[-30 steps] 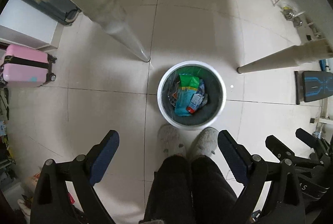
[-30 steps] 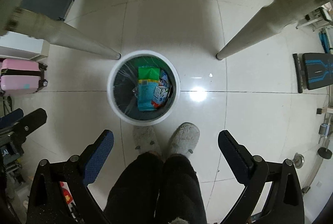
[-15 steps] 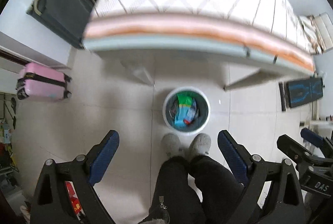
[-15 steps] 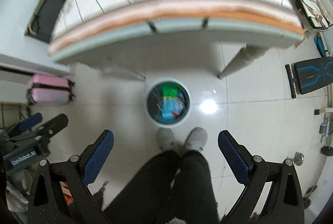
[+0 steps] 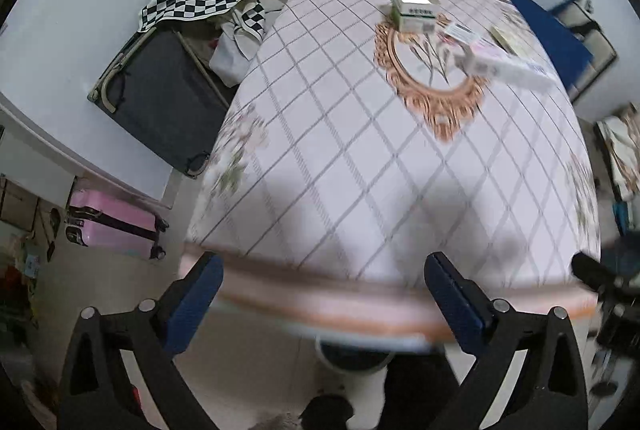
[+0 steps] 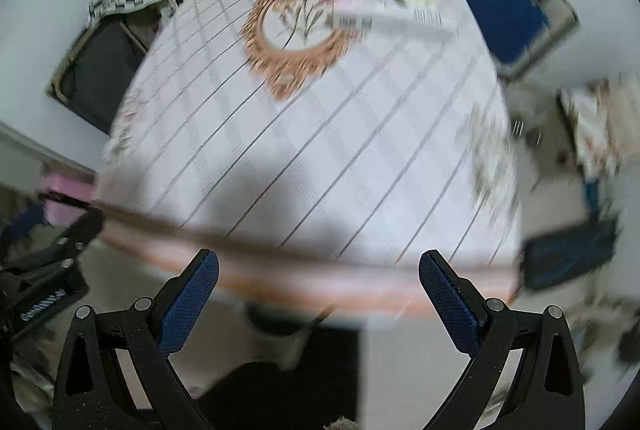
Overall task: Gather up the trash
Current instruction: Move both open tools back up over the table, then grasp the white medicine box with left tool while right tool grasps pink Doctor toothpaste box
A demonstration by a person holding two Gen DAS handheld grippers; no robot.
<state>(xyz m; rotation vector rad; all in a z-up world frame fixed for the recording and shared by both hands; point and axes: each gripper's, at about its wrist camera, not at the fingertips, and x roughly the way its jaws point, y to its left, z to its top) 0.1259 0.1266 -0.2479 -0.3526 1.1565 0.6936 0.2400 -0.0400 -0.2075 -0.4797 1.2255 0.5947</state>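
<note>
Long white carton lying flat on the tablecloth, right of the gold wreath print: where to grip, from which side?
Probably best to grip the long white carton mid-length across its narrow width, coming straight down from above. It lies flat with both long sides exposed, so open jaws should straddle it; the ends are too far apart. The small white-and-green box stands clear behind. The right gripper is open and empty.

Trash bin (image 5: 352,358) mostly hidden under table edge (image 5: 320,300), right view motion-blurred

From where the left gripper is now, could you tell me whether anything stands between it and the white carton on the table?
Nothing visible does: the left gripper is open and empty, with only bare tablecloth before the white carton.
</note>
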